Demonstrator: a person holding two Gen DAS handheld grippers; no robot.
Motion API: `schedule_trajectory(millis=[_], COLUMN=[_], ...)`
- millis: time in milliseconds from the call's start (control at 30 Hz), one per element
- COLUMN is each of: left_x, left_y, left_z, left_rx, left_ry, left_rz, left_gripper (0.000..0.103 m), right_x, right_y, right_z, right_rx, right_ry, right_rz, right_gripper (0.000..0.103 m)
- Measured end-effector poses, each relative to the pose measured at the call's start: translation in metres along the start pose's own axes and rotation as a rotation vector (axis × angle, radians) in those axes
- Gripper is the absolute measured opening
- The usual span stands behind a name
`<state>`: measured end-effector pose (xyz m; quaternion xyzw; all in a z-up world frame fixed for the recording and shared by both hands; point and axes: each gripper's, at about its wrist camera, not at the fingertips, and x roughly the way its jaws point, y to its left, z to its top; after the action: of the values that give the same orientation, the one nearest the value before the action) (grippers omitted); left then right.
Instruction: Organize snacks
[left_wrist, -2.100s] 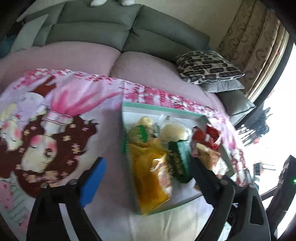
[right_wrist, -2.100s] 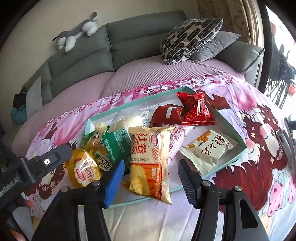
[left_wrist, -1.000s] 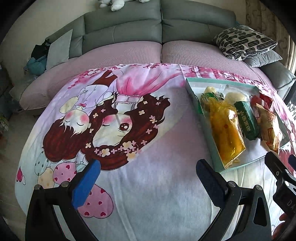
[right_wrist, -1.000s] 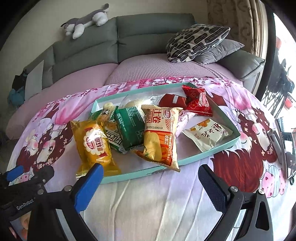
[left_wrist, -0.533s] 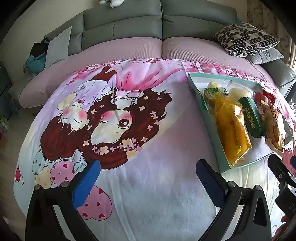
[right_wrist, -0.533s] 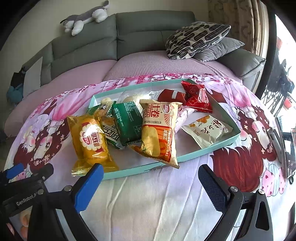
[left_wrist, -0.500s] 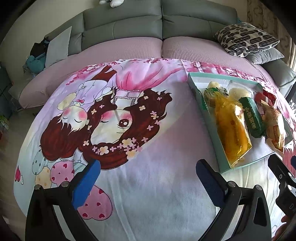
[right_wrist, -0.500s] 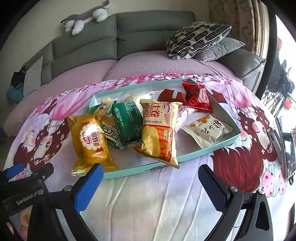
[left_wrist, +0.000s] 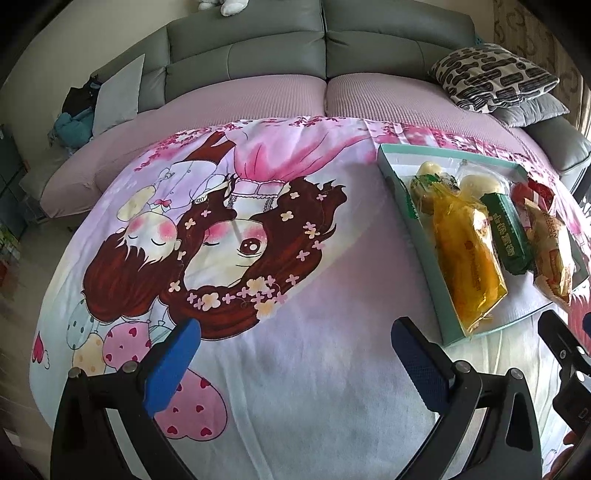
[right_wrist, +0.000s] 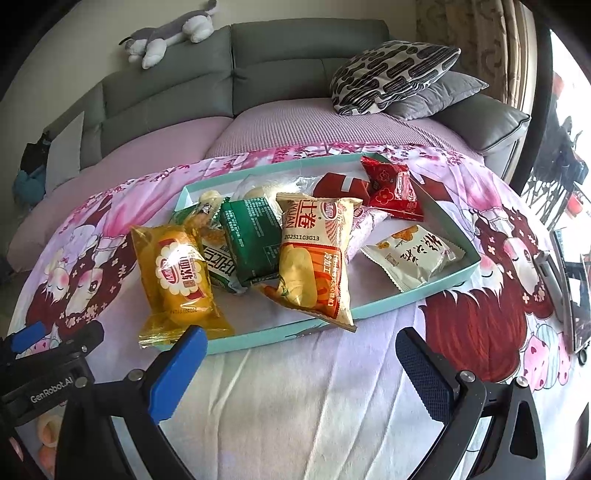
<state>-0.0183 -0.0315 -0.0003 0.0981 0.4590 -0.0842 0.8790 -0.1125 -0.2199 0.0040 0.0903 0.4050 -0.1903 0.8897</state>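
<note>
A shallow teal tray (right_wrist: 439, 286) lies on a cartoon-print cloth and holds several snack packs. Among them are a yellow cake pack (right_wrist: 179, 275) overhanging the tray's near left rim, a green pack (right_wrist: 253, 240), a tall orange-and-cream pack (right_wrist: 314, 258), a red pack (right_wrist: 393, 188) and a white pack (right_wrist: 413, 256). My right gripper (right_wrist: 299, 373) stands open just in front of the tray, empty. My left gripper (left_wrist: 291, 363) is open over bare cloth, with the tray (left_wrist: 417, 236) to its right. The yellow pack (left_wrist: 465, 258) lies along the tray's left side.
A grey sofa (right_wrist: 258, 62) with pink seat covers runs behind the cloth. A patterned cushion (right_wrist: 391, 74) and a plush toy (right_wrist: 170, 33) rest on it. The left gripper's body (right_wrist: 44, 373) shows at the lower left of the right wrist view. A window lies at the far right.
Both grippers drew back from the tray and opened wide between 2.1 s and 1 s ago. The left one swung left over bare cloth. Almost nothing has shifted in the last half second.
</note>
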Motion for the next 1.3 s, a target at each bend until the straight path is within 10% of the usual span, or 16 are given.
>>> schedule_trajectory(millis=[1300], left_x=[-0.0046], left_y=[-0.0062], left_z=[0.0014], left_rx=[0.034], left_ry=[-0.033], left_rz=[0.054], left_gripper=[0.103], right_x=[0.0016], right_y=[-0.0077], right_z=[0.0006], right_rx=[0.024], right_ry=[0.023], right_rz=[-0.012], right_gripper=[0.103])
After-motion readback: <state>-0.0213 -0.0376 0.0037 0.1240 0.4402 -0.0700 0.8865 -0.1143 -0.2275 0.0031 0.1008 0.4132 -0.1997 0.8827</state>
